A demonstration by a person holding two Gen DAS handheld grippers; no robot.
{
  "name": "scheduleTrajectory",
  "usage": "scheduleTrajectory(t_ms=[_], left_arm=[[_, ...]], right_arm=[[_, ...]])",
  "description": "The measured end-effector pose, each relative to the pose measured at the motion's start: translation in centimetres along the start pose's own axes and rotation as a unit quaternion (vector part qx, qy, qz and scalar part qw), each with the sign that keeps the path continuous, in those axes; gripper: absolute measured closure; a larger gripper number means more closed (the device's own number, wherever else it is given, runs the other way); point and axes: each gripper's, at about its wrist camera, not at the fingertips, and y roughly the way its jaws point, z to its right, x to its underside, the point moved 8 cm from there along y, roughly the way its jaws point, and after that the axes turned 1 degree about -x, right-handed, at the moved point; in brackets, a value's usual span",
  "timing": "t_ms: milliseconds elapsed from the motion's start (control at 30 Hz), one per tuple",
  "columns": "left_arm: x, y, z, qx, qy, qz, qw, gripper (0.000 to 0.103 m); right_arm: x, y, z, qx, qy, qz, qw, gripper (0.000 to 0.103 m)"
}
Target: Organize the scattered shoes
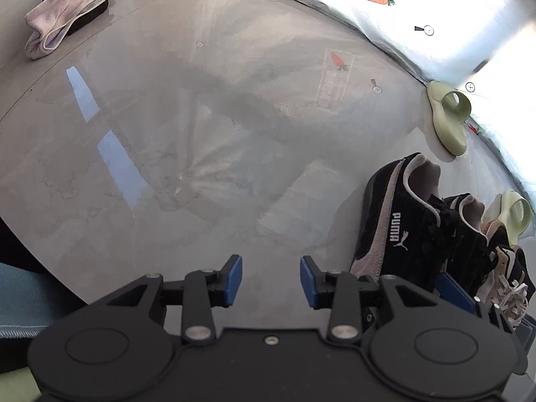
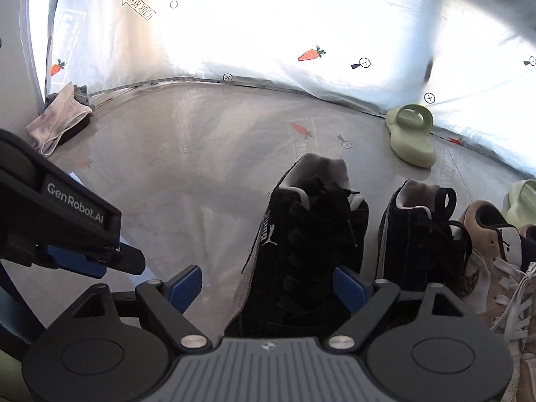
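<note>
Black Puma sneaker [image 2: 301, 241] is sitting on the floor [image 2: 187, 181] between the right claw [image 2: 268, 288] fingers, toe toward the camera. Claw is standing wide; its pads are flanking the shoe, contact not clear. Second black sneaker [image 2: 425, 234] is sitting just right of the claw, parallel to the first. Tan-and-white sneaker [image 2: 495, 268] is lying further right, beside it. One green slide [image 2: 410, 134] is lying ahead-right near the foil wall [image 2: 268, 33], another [image 2: 522, 201] is peeking out behind the tan shoe. Left claw [image 1: 270, 281] is hovering wide and empty over bare floor, left of the shoe row. Pink cloth [image 1: 63, 16] is lying far ahead-left of it.
</note>
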Motion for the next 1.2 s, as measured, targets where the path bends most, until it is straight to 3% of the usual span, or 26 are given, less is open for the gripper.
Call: scheduleTrajectory(t_ms=[167,233,333,467,633,733,867,1000,1100,1200], left_arm=[[-0.6,-0.6,-0.5,-0.004,-0.006,0.017,0.9998,0.054],[-1.0,-1.0,-0.8,-0.006,-0.009,0.028,0.9995,0.047],[-1.5,-1.6,-1.1,-0.01,-0.009,0.044,0.999,0.041],[-1.8,-1.5,-1.5,-0.017,-0.014,0.044,0.9988,0.041],[-1.9,-1.5,-1.8,-0.017,-0.02,0.044,0.9987,0.041],[-2.1,-1.5,-1.7,-0.017,-0.02,0.047,0.9985,0.041],[-2.4,-1.0,-1.1,-0.013,-0.016,0.044,0.9988,0.041],[-2.5,-0.7,0.2,0.0,0.002,0.044,0.999,0.041],[-2.5,-0.6,1.4,0.013,0.019,0.046,0.9987,0.041],[-2.6,-0.6,2.6,0.024,0.028,0.049,0.9982,0.041]], right_arm=[[-0.9,0.1,-1.2,-0.05,-0.008,0.021,0.998,0.01],[-1.1,0.8,-1.7,-0.064,0.0,0.018,0.998,0.0],[-1.2,1.8,-1.7,-0.062,0.012,0.022,0.998,0.0],[-1.7,2.3,-1.7,-0.066,0.018,0.012,0.998,0.0],[-1.3,3.8,-1.1,0.003,0.001,-0.01,1.0,0.002],[-1.6,4.0,0.5,0.05,0.028,-0.015,0.998,0.007],[-1.8,4.0,1.2,0.052,0.043,-0.023,0.997,0.01],[-1.0,4.4,0.2,0.062,-0.018,-0.027,0.998,0.009],[-0.8,4.2,-0.2,0.034,-0.034,-0.023,0.999,0.005],[-1.4,3.0,-0.2,-0.039,-0.013,-0.018,0.999,0.005]])
